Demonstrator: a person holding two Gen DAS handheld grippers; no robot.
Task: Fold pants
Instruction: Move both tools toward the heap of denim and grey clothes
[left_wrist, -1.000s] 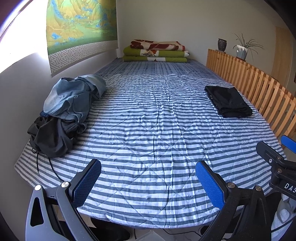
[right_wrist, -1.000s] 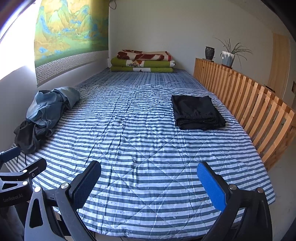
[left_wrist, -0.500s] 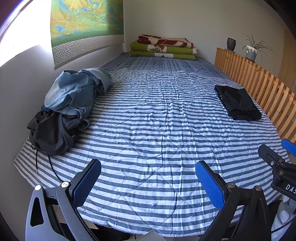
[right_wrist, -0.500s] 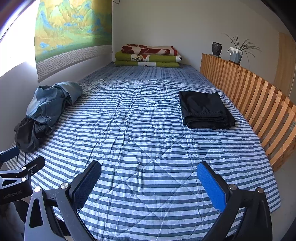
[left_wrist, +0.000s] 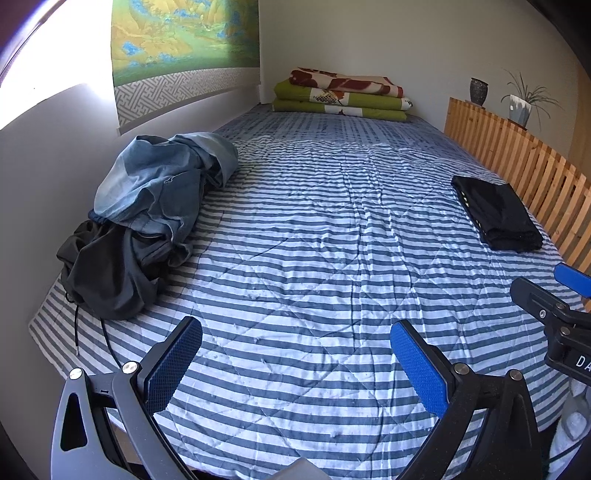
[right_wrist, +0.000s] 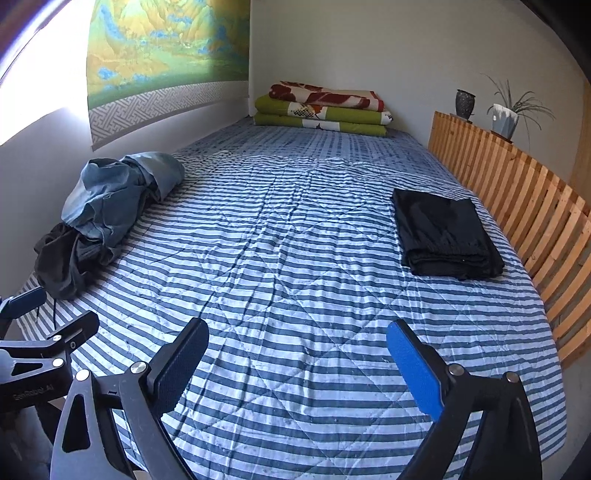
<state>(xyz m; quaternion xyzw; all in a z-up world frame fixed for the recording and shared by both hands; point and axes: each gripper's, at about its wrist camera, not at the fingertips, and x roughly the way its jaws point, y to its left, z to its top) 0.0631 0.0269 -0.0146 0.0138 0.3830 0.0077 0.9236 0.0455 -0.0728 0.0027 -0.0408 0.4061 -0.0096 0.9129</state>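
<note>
Both grippers have drifted nearer the bed. Left wrist view: the left gripper (left_wrist: 295, 354) stands apart and empty, the heap of unfolded pants (left_wrist: 147, 218) larger at centre left. Right wrist view: the right gripper (right_wrist: 297, 354) is closing slightly on nothing; folded black pants (right_wrist: 447, 236) lie right of centre, so another pair comes next.

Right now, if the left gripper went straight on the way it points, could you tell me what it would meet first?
Most likely the bare striped quilt. The open left gripper points down at the middle of the bed, between the crumpled clothes pile and the folded black pants, though depth is uncertain.
</note>
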